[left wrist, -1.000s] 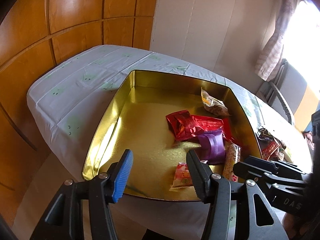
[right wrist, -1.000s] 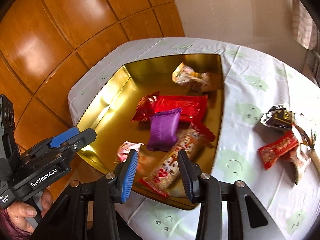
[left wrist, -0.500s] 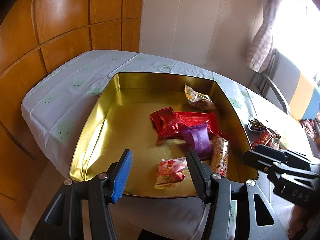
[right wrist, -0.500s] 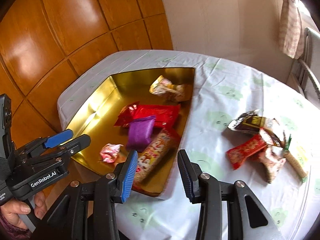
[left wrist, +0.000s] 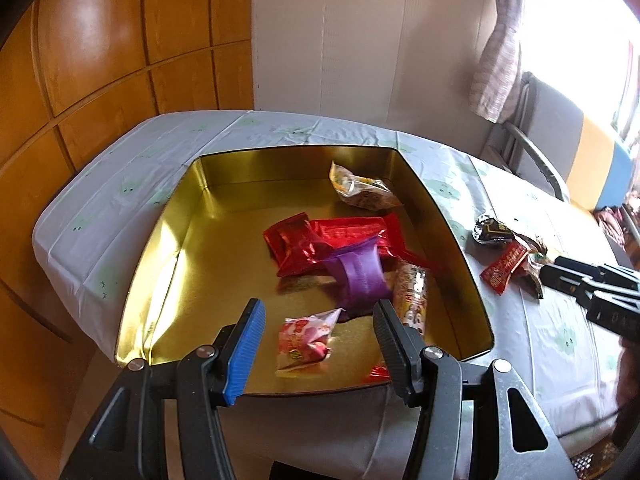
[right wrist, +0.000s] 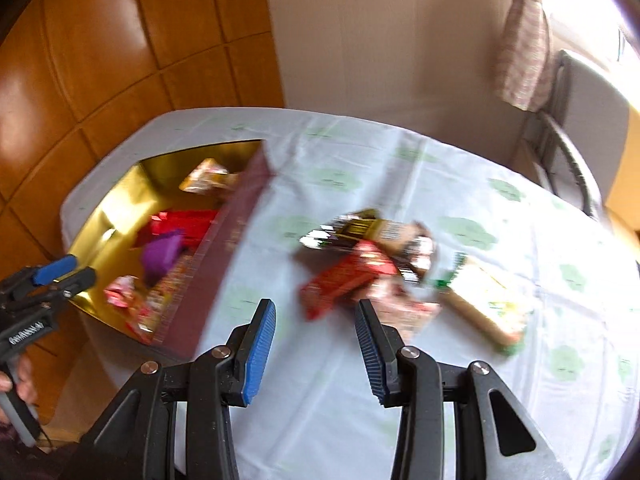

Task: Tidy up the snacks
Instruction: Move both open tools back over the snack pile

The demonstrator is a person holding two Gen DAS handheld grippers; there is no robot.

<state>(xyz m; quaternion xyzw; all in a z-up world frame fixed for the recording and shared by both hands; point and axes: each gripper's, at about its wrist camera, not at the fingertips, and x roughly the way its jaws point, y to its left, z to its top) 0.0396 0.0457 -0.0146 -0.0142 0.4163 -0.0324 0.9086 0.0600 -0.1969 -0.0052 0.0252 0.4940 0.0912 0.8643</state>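
Left wrist view: your left tool [left wrist: 318,330] is spread and empty above the near rim of the gold tin [left wrist: 168,240]. Inside the tin lie a pink packet [left wrist: 304,338], a purple packet [left wrist: 358,276], red packets [left wrist: 320,236], a long bar [left wrist: 412,294] and a pale packet [left wrist: 362,192] at its far wall.

Right wrist view: your right tool [right wrist: 316,330] is released and empty, just short of the loose snack pile [right wrist: 384,264] on the worktop [right wrist: 320,380], right of the tin. Judged about half done; that pile remains.
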